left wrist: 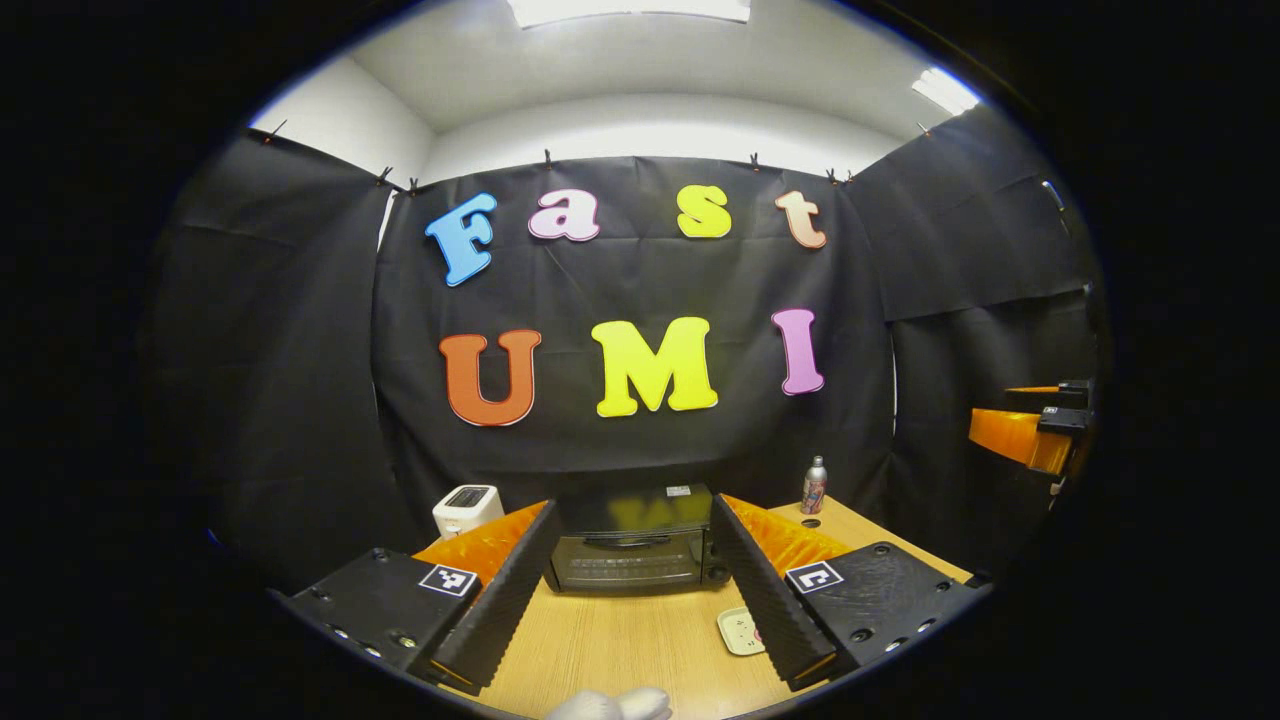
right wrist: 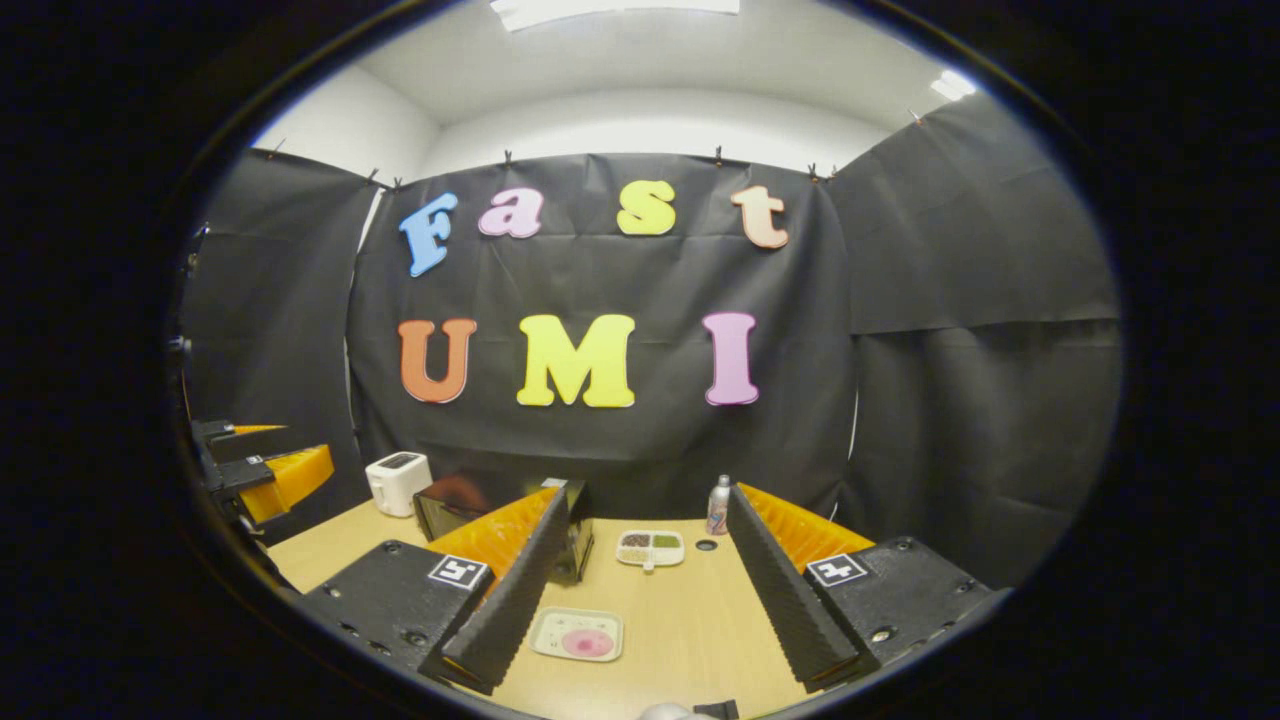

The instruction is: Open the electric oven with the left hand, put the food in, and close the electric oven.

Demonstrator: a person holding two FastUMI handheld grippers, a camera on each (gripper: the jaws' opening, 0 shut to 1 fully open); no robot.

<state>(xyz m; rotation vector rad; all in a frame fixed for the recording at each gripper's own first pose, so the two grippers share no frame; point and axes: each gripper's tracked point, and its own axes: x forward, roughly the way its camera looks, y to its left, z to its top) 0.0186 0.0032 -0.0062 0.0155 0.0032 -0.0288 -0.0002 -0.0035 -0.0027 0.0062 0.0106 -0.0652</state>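
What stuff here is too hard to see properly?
- Oven inside: left gripper view, the dark door glass hides it.
- Oven: right gripper view, that gripper's own finger covers most of it.
- Food tray: left gripper view, half behind a finger.
- Compartment dish contents: right gripper view, too small to name.
- Bottle label: too small.

Bare table (left wrist: 620, 640) lay open before the closed oven (left wrist: 632, 550), whose door front stood unobstructed; a toaster (left wrist: 466, 508) flanked its left, a bottle (left wrist: 814, 485) its right, and a food tray (right wrist: 578, 634) sat nearer
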